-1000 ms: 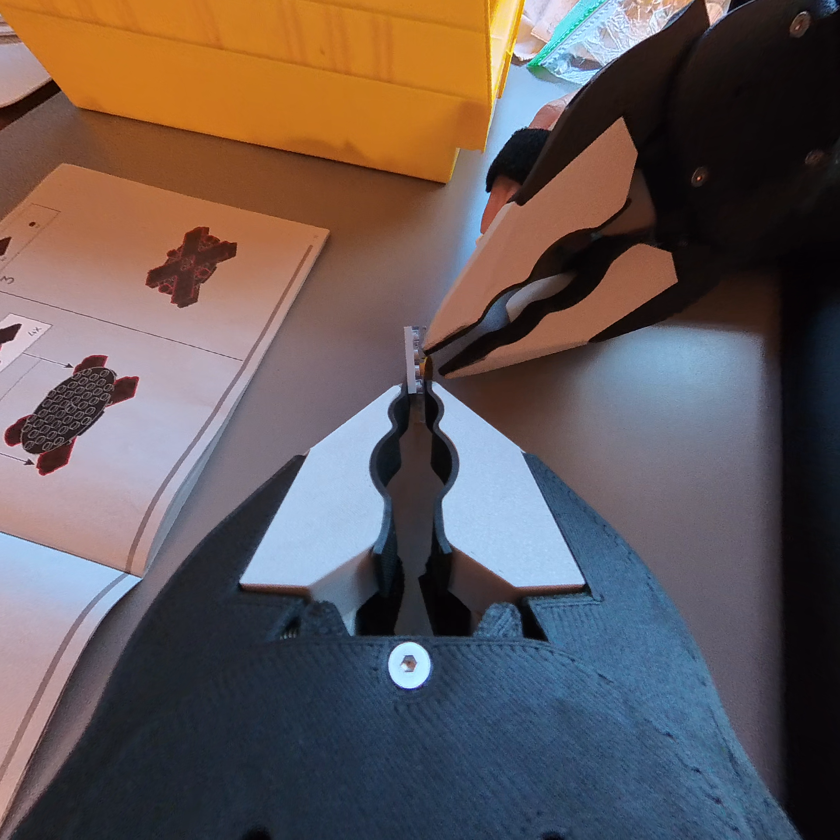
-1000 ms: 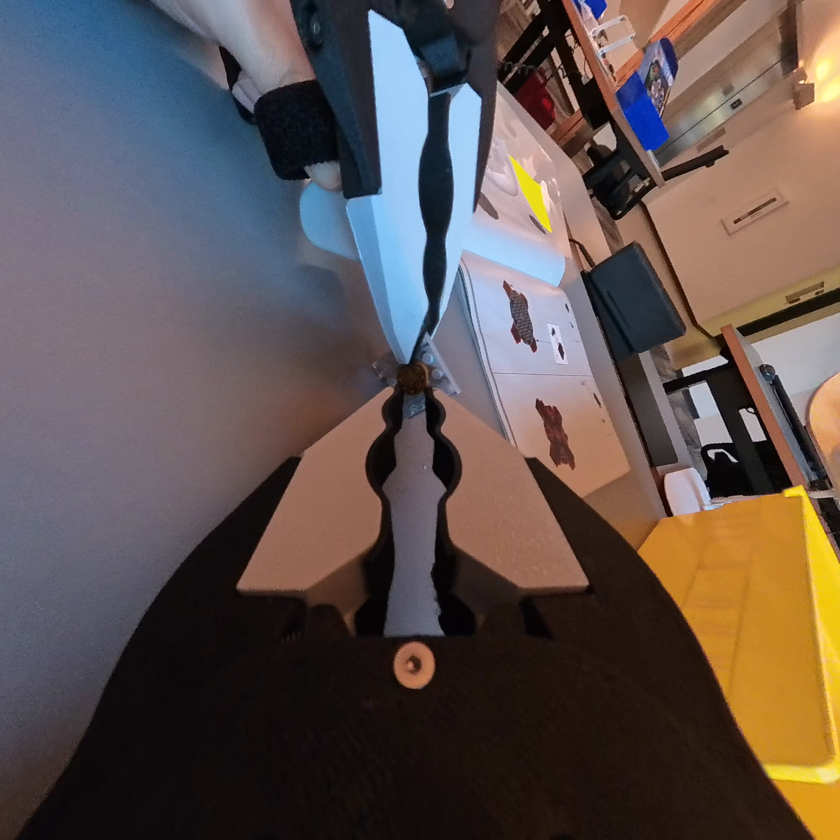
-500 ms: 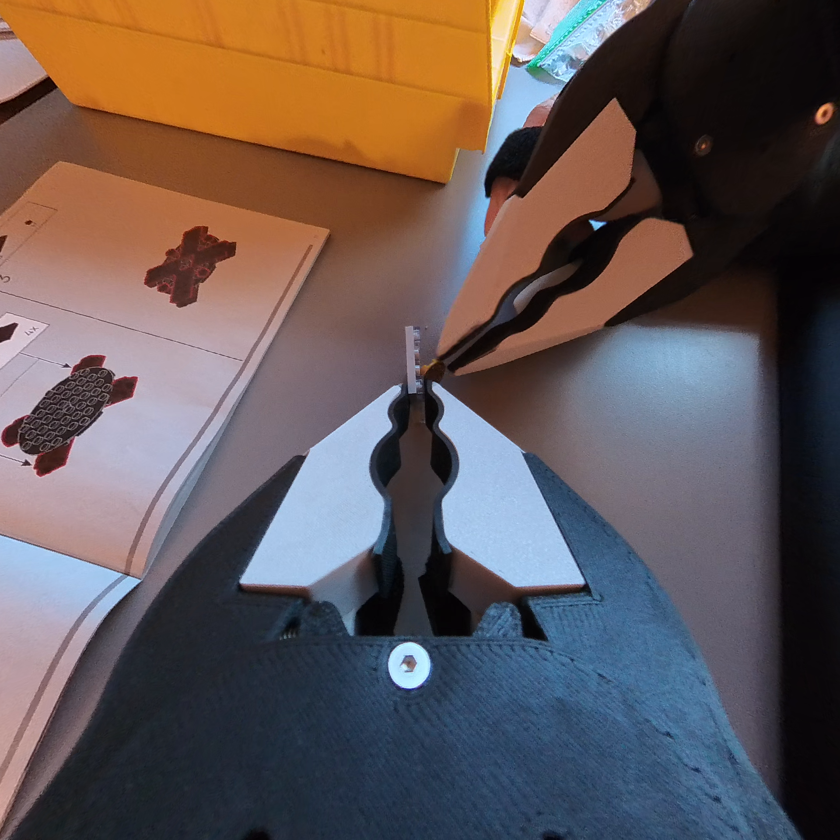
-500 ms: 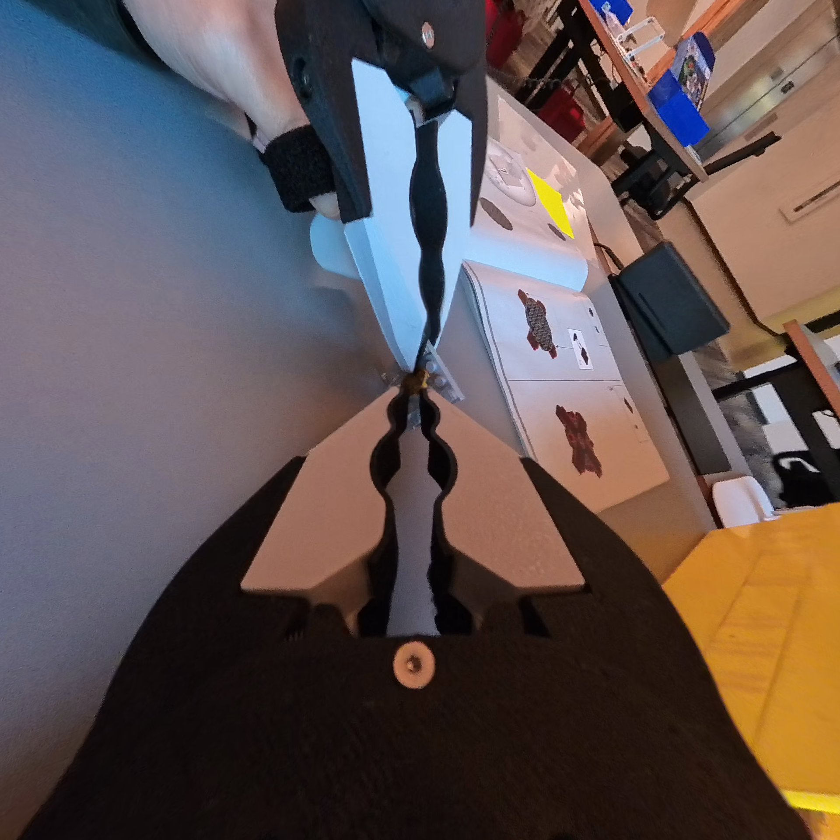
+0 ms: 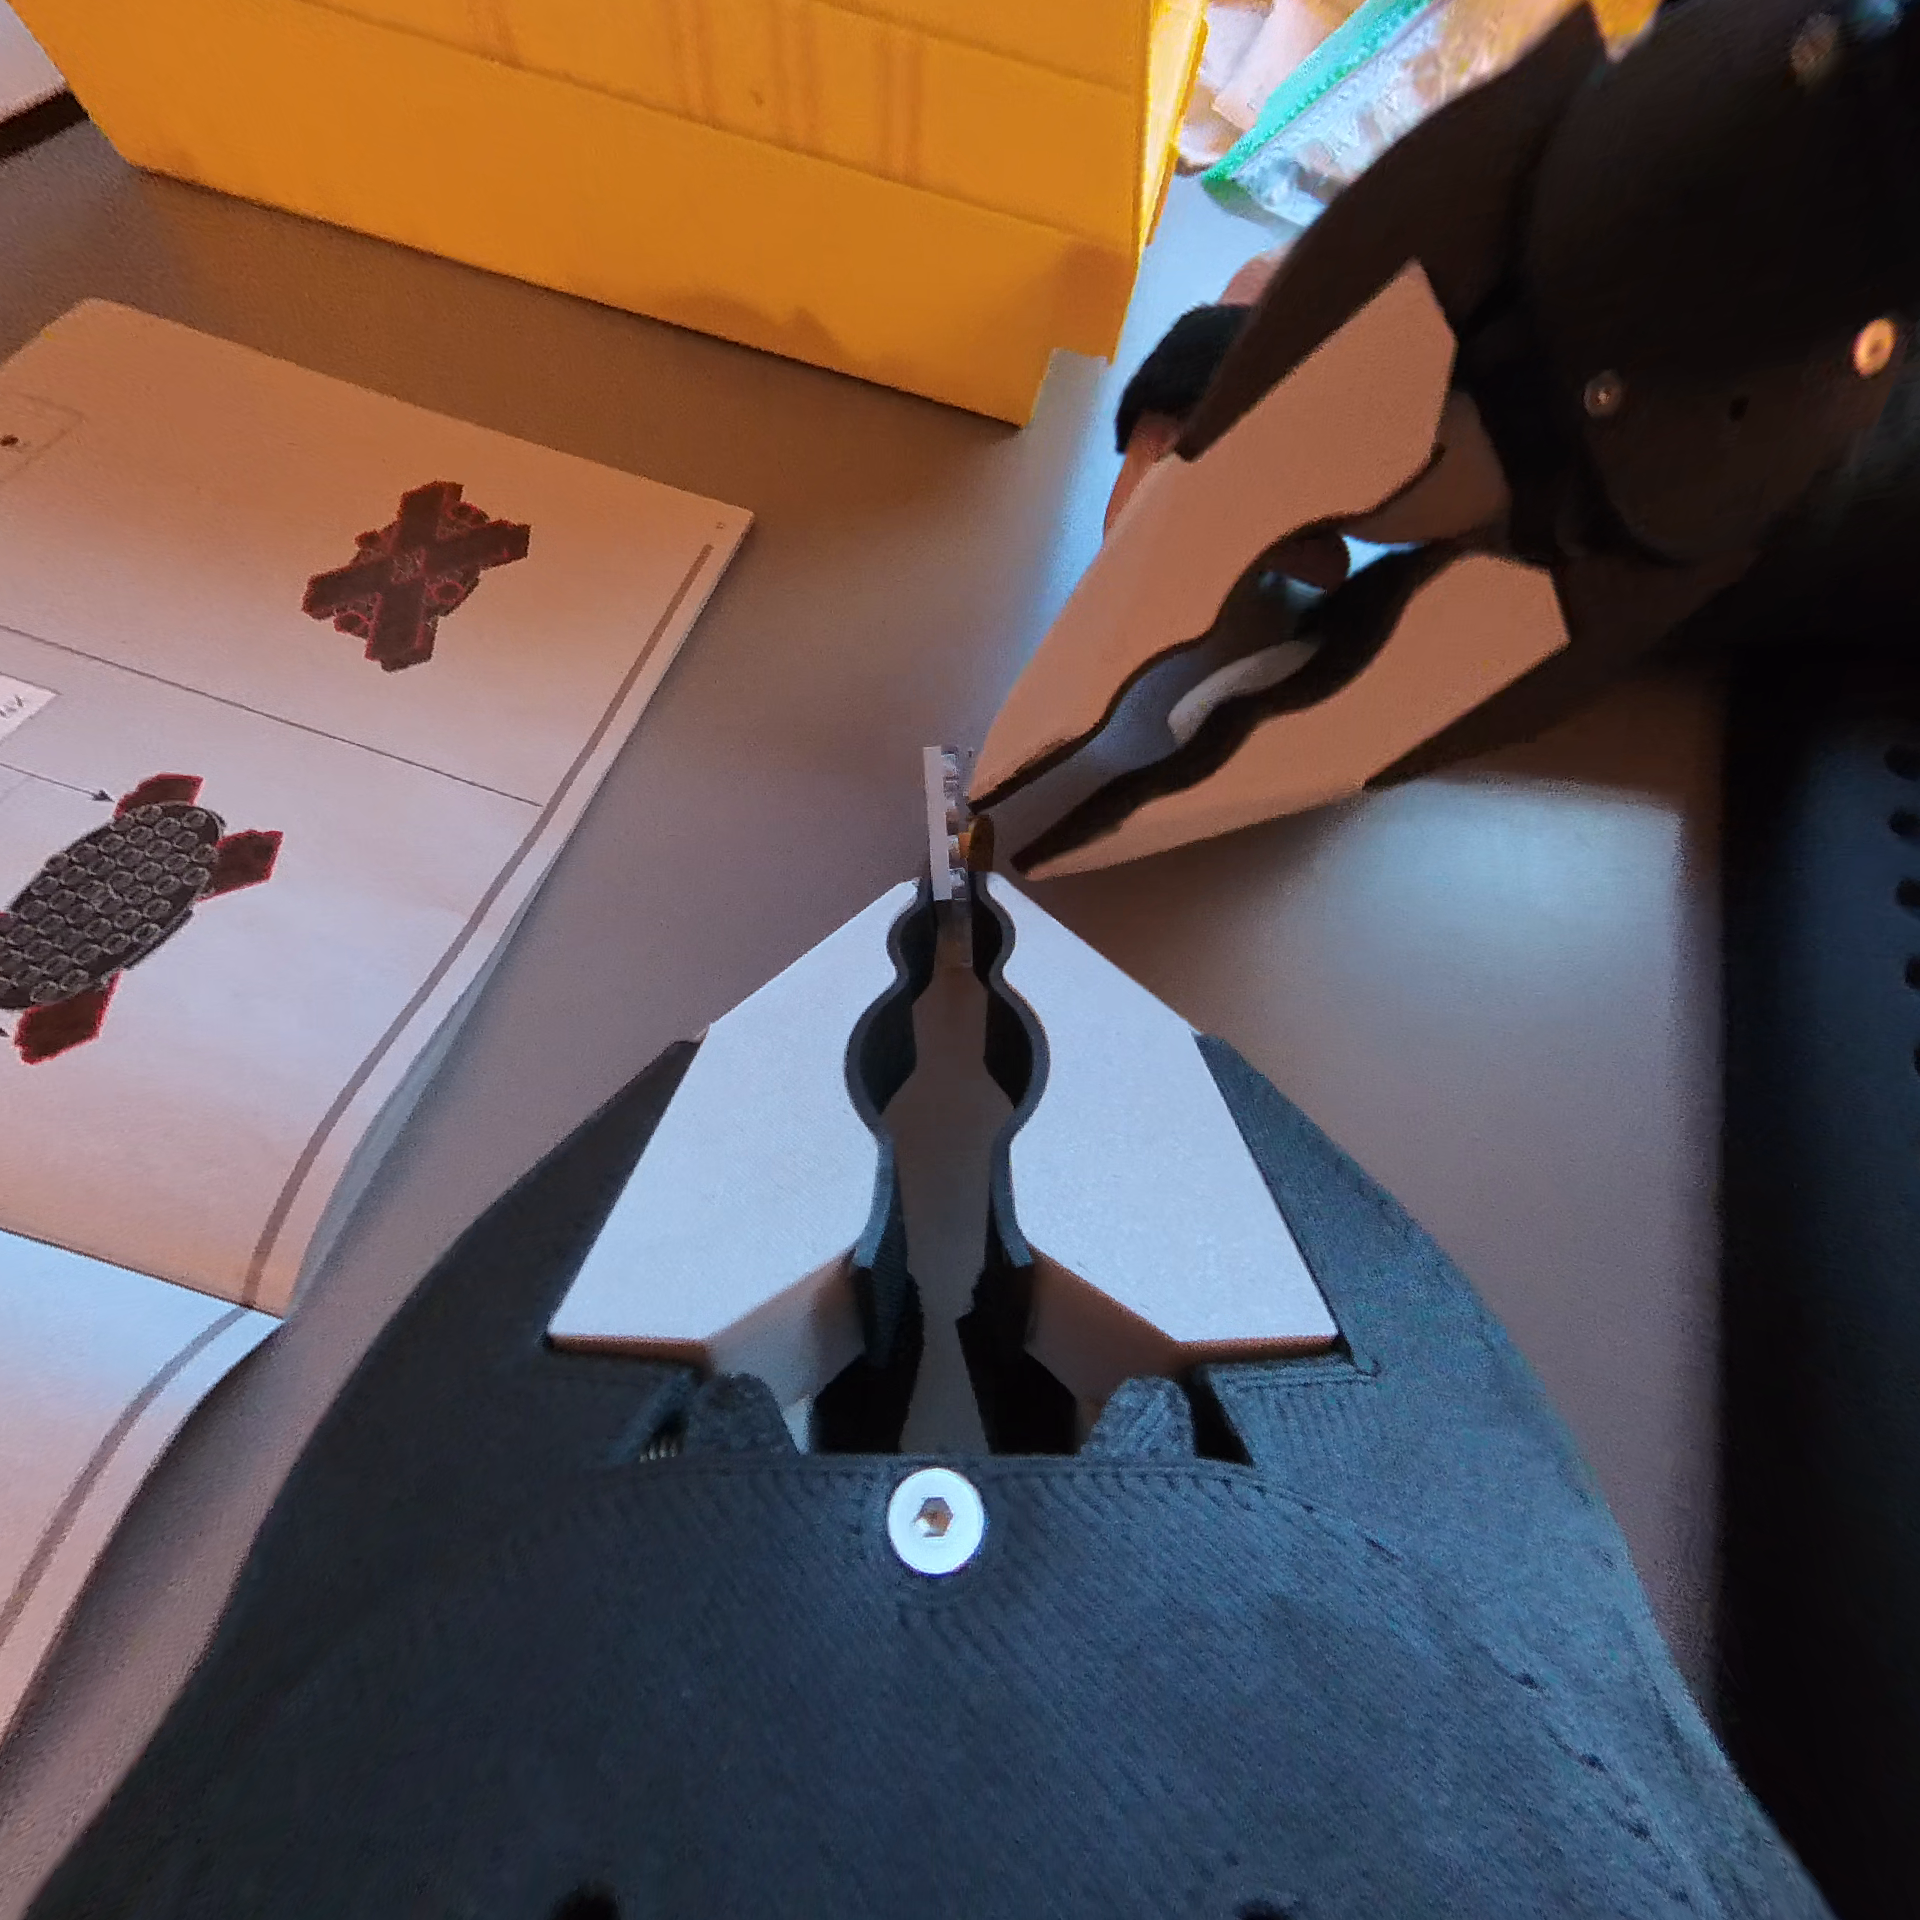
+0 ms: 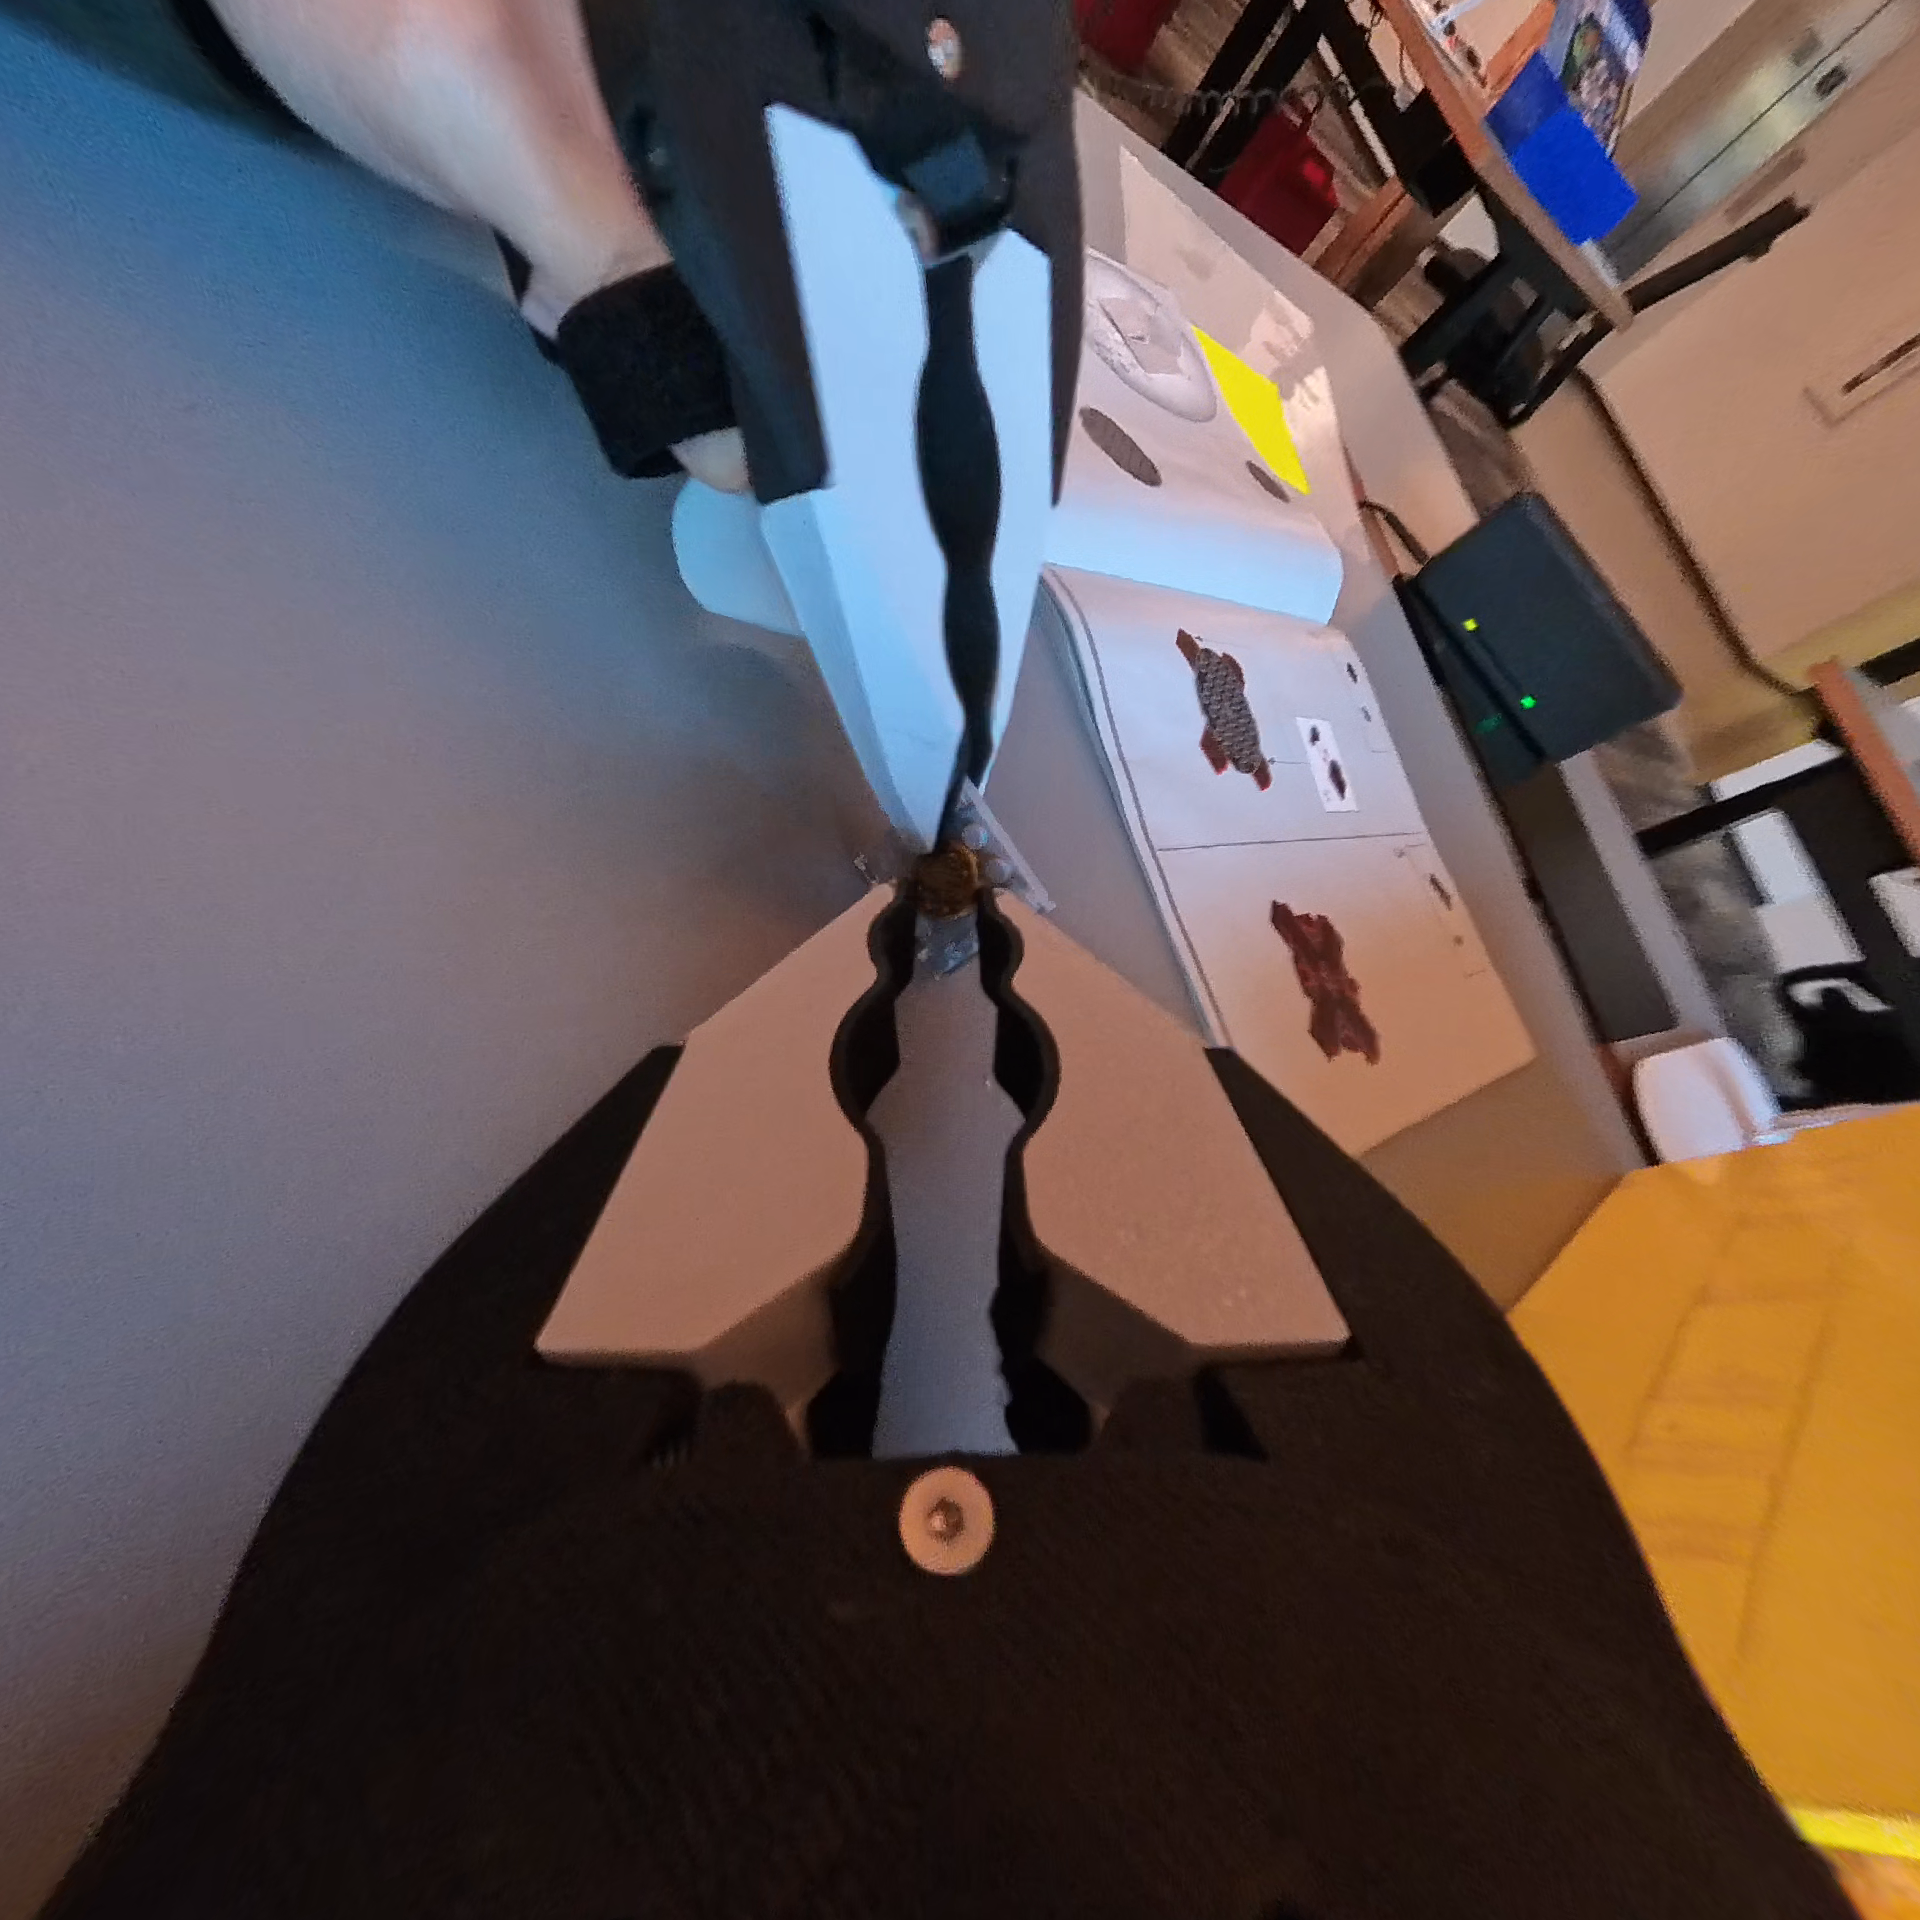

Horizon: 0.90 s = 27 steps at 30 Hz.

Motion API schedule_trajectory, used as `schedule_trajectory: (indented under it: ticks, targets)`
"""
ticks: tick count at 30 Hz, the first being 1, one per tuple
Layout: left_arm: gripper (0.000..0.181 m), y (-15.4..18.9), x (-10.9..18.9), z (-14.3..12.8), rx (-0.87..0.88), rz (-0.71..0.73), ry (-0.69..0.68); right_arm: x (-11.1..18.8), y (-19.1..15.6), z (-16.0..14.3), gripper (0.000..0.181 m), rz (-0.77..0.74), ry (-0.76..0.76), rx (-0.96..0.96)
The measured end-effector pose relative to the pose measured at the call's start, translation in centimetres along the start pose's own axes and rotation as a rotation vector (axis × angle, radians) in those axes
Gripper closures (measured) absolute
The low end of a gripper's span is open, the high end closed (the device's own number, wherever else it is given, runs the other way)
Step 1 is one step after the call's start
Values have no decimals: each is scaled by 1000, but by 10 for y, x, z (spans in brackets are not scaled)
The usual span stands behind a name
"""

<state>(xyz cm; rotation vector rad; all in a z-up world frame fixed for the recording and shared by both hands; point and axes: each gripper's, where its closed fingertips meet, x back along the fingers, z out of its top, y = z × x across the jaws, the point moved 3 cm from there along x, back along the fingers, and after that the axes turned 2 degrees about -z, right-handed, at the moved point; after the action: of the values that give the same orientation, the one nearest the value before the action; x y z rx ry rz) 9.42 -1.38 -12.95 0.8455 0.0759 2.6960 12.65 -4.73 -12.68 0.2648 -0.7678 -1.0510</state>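
**Jaws parting at the studded plate**

Since a second ago, right gripper [image 5: 997, 831] has spread its jaws slightly at the tips; earlier they pinched tight.

Left to right, left wrist view: open instruction booklet [image 5: 312, 779] flat on grey surface [image 5: 1351, 1039]. Yellow bin [image 5: 644, 177] behind it. Left gripper [image 5: 951, 894] mid-frame, jaws clenched on small grey studded plate [image 5: 943, 821], held upright on edge. Small brownish-gold round piece [image 5: 979, 837] touching plate's studded face, between right gripper's tips; jaws look slightly released, grip uncertain. Person's hand [image 6: 468, 177] behind left gripper in right wrist view.
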Motion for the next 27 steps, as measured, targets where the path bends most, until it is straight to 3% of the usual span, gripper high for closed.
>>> schedule_trajectory:
  ticks: [3, 12, 23, 27]
  targets:
    - [176, -2, 1, 0, 63, -18, 5, -3, 0, 1, 169, -39, -23, 45]
    - [176, -3, 0, 0, 83, -40, 9, 2, 2, 2, 178, 43, 32, -111]
    - [177, -1, 1, 0, 88, -77, 7, -1, -3, -15, 181, 64, -71, -1]
    - [176, -2, 1, 0, 94, -78, 6, 1, 3, -8, 174, 32, -18, -42]
